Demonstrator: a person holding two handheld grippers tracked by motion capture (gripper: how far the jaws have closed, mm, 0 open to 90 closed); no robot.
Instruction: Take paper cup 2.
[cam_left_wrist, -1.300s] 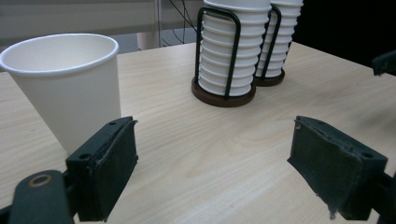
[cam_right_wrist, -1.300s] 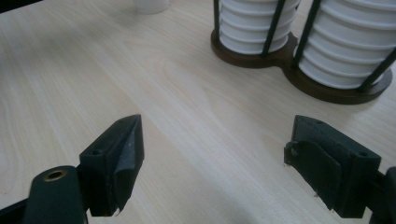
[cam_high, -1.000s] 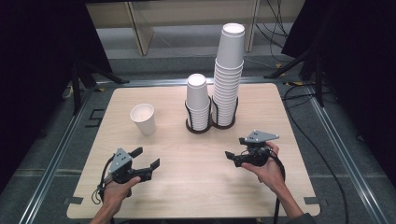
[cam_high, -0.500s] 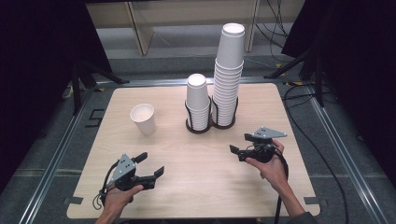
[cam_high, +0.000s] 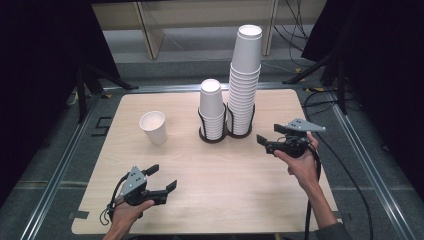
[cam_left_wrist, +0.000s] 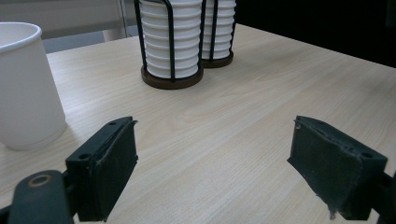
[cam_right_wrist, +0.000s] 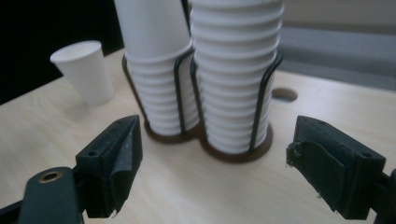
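Cups stacked in the tall stack (cam_high: 246, 82) stand upright in a black wire holder (cam_high: 239, 131), long axis vertical and mouths up, directly ahead of the right tool (cam_high: 267, 143) and near it; in the right gripper view this stack (cam_right_wrist: 236, 74) rises between the two jaws, beyond their tips and not touched. The short stack (cam_high: 212, 110), also upright in the twin holder, stands touching-close beside the taller one, ahead of the right tool and slightly to its left side (cam_right_wrist: 156, 65). From the left tool (cam_high: 162, 179) both stacks lie well ahead across the worktop (cam_high: 210, 170), a little right of its line (cam_left_wrist: 170, 39).

One single cup (cam_high: 153, 127) stands alone, mouth up, ahead of the left tool and to its left; in the left gripper view it (cam_left_wrist: 25, 86) sits just beyond the left jaw, apart from it.

Right tool: jaws stand wide, nothing between the pads, held clear above the worktop in the person's right hand (cam_high: 300, 160). Left tool: jaws also spread apart and empty, low over the worktop, gripped by the left hand (cam_high: 127, 212).
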